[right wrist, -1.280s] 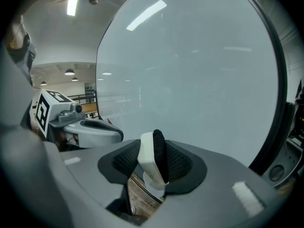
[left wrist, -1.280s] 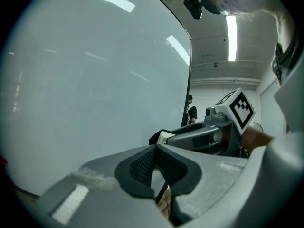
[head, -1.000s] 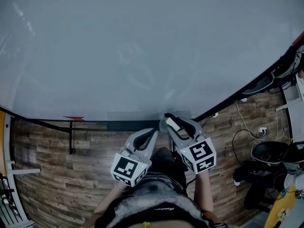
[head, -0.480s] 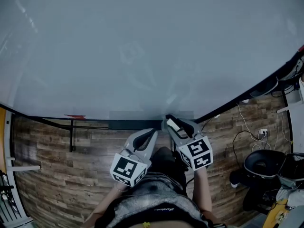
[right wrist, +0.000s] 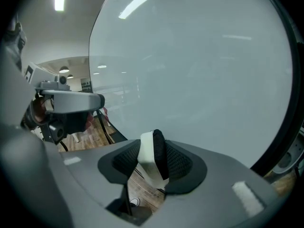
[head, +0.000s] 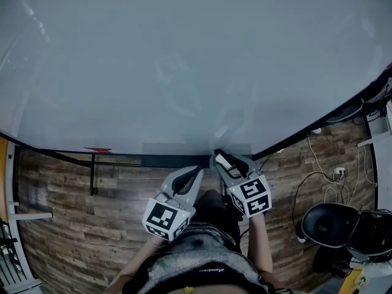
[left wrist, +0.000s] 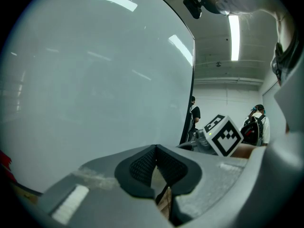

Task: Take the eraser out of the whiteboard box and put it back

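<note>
**Right gripper holds the eraser at the whiteboard's lower edge**

Right gripper [right wrist: 151, 161] has its black mesh pads pressed on both sides of the eraser [right wrist: 153, 156], a white block with a black felt face, which stands on edge between them and sticks out past the fingertips. In the head view this gripper [head: 228, 163] points at the bottom edge of the whiteboard [head: 184, 60], and the eraser [head: 223, 161] sits just beside the dark ledge [head: 171, 161] that runs along that edge. Whether the eraser touches the ledge cannot be told.

Left gripper [left wrist: 156, 171] has its jaws together, the pads meeting at the tips with nothing between them. In the head view it [head: 195, 173] lies just left of the right gripper, aimed at the same ledge. Both grippers hang over a wood-plank floor [head: 73, 213]. A small red item [head: 95, 151] lies on the ledge, well to the left.
</note>
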